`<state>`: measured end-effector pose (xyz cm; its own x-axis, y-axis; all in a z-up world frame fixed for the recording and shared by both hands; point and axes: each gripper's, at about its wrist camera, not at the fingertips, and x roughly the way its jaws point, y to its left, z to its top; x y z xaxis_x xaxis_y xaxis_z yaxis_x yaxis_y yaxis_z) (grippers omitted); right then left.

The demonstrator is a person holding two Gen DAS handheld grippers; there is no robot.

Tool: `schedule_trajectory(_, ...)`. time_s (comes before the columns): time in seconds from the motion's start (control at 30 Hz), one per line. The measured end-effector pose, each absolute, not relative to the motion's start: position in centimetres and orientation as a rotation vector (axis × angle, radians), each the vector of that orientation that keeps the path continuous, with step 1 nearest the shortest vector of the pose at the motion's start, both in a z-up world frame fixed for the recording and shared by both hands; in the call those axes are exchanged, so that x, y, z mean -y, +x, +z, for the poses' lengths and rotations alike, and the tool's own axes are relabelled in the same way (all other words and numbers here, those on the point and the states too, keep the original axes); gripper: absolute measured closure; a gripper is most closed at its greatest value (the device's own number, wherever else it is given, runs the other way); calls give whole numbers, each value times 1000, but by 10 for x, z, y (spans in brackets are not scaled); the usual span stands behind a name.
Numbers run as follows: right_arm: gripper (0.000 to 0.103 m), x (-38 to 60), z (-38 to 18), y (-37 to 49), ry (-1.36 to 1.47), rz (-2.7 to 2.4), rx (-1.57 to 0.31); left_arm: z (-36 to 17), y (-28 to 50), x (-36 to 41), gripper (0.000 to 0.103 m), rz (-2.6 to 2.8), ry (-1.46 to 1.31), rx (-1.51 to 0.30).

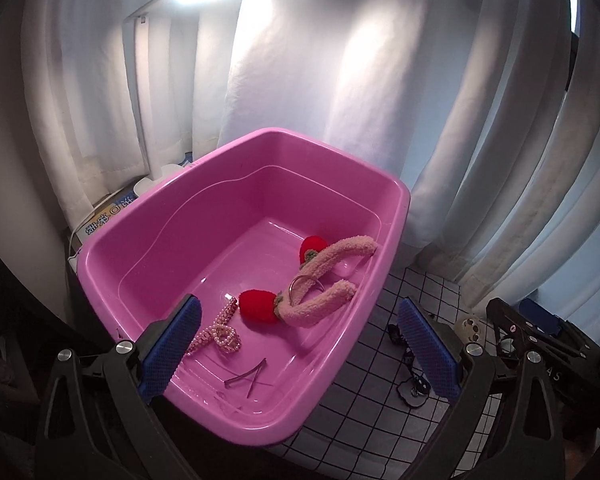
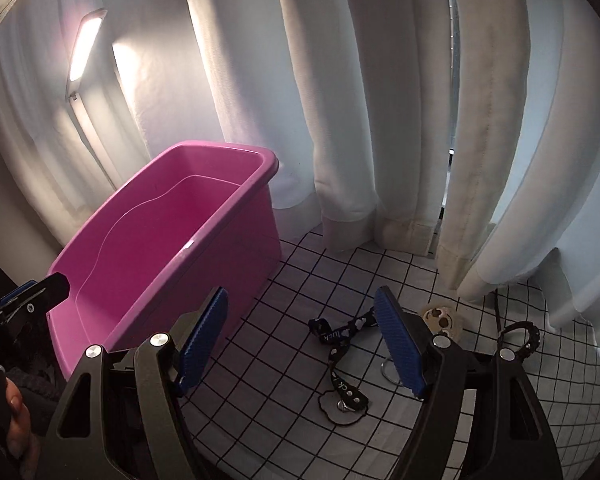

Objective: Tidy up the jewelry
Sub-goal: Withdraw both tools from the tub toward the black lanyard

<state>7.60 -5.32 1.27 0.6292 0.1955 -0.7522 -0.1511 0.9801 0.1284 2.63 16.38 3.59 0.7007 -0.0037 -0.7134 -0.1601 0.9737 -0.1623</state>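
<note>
Left gripper (image 1: pixel 300 344) hovering wide over near rim of pink tub (image 1: pixel 148 216), gripping nothing. Lying inside tub: pearl strand (image 1: pixel 220 330), hairpin (image 1: pixel 248 376), fuzzy headband (image 1: pixel 320 288). Right gripper (image 2: pixel 300 344) gaping wide, empty, above black strap (image 2: pixel 340 344) lying on checked cloth (image 2: pixel 260 360), right of tub.

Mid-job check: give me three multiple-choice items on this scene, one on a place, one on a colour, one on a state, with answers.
1. Where is the pearl bracelet?
A. in the pink tub
B. on the checked cloth
C. held in the tongs

2. What colour are the pom-poms on the fuzzy headband?
A. blue
B. red
C. white

3. How do the right tongs stand?
A. shut on the strap
B. open, empty
C. out of view

Answers: A, it lies on the tub floor; B, both are red; B, the pads are apart with only the black strap on the cloth beyond.
</note>
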Motion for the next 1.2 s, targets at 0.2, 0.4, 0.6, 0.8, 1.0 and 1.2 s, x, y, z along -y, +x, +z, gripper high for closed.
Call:
schedule_trajectory(0.2, 31, 140, -7, 38, 101, 50, -915, 23, 23, -107, 6, -40, -180, -831)
schedule_trajectory(0.4, 31, 207, -27, 8, 183, -63, -954, -2, 26, -56, 6, -108, -133, -876)
schedule_trajectory(0.6, 31, 241, -39, -5, 209, -99, -966, -54, 40, -22, 6, -93, -87, -928)
schedule_trajectory(0.8, 31, 266, -65, -7, 244, -108, -1002, -113, 53, 1, 6, -66, -50, -1015)
schedule_trajectory(1.0, 31, 287, -87, -4, 256, -122, -1023, -152, 65, 18, 6, -44, -35, -1074)
schedule_trajectory(1.2, 31, 308, -106, 10, 294, -135, -1032, -172, 73, 26, 6, -2, -28, -1105)
